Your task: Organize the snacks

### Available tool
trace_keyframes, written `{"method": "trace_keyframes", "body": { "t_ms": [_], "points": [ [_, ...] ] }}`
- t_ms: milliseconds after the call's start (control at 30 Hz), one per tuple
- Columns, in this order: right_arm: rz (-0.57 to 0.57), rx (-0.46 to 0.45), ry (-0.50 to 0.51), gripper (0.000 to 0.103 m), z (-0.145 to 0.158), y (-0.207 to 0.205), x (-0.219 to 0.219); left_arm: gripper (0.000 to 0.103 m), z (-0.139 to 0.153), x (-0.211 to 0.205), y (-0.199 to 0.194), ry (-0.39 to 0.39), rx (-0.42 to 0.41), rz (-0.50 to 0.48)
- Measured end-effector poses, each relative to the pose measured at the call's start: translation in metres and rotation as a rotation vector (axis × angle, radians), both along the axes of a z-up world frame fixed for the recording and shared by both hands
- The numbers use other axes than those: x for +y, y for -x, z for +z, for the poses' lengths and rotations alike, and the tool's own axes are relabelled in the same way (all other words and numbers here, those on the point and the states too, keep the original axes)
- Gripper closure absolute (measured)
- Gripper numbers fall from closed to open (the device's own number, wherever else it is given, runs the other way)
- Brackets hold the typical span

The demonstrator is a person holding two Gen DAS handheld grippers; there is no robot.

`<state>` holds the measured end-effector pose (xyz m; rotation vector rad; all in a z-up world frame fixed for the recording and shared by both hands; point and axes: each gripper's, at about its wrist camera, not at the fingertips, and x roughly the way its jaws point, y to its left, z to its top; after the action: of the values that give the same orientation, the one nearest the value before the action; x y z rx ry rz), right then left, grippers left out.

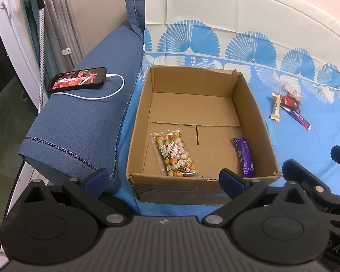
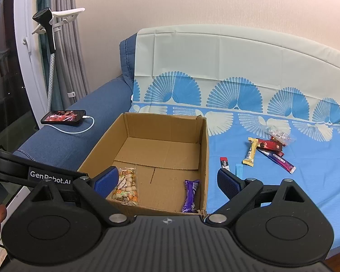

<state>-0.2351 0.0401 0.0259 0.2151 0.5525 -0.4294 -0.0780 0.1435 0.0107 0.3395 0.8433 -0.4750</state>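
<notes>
Both claws empty, fingers spread wide apart. Left claw (image 1: 163, 179) hangs just over the near wall of the open brown cardboard box (image 1: 258, 113); right claw (image 2: 167, 179) sits over the same near wall, w/ the box's right wall between its fingers.

Just ahead of the left claw, inside the box on the floor: clear bag of round orange-and-white coated nuts (image 1: 175, 154), slightly left of centre, and a purple foil-wrapped snack bar (image 1: 246, 156) close to the right wall, by the claw's right finger. Rest of the box floor is bare.

Beyond the right claw, to its right, on the blue-and-white fan-print sheet (image 2: 238, 56) covering the sofa: small red sachet (image 2: 224, 164) just past the right finger, then farther out a loose cluster – cream-yellow wrapped bar (image 2: 250, 155), dark red flat box (image 2: 269, 145), purple-pink stick pack (image 2: 281, 162), crinkly clear candy bag (image 2: 280, 134) at the back.

Judgement: 2 items in, approx 5 left. Next pick prob the red sachet, nearest to the right claw. Swing right, come down w/ fingers straddling its narrow width, press lightly into the sheet so the lower edge gets caught, avoid pinching fabric. Then drop it in the bare back half.
</notes>
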Motion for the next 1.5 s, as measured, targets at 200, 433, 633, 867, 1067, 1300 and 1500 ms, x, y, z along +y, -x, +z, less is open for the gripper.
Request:
{"method": "trace_keyframes", "body": {
  "t_ms": [200, 433, 633, 867, 1067, 1300, 1500],
  "points": [
    [-0.005, 0.004, -0.008, 0.008, -0.002, -0.003, -0.001, 0.0, 0.0, 0.0, -0.001, -0.003, 0.002, 0.001],
    [-0.014, -0.003, -0.018, 0.008, -0.005, -0.003, -0.003, 0.0, -0.002, 0.0, -0.002, -0.011, 0.003, 0.0],
    [-0.018, -0.014, -0.032, 0.008, -0.007, 0.0, -0.006, 0.0, -0.003, -0.004, -0.003, -0.027, 0.002, 0.002],
    [-0.04, -0.024, -0.058, 0.008, -0.011, 0.004, -0.015, 0.0, -0.002, -0.011, -0.004, -0.044, 0.006, 0.002],
    [-0.07, -0.043, -0.083, 0.008, -0.013, 0.008, -0.025, 0.0, 0.001, -0.02, -0.006, -0.056, 0.005, 0.003],
    [-0.14, -0.074, -0.104, 0.008, -0.016, 0.021, -0.053, 0.0, 0.009, -0.048, -0.005, -0.076, -0.02, -0.032],
    [-0.266, -0.086, -0.1, 0.008, -0.024, 0.042, -0.1, 0.0, 0.016, -0.095, -0.008, -0.081, -0.012, -0.086]
  ]
}}
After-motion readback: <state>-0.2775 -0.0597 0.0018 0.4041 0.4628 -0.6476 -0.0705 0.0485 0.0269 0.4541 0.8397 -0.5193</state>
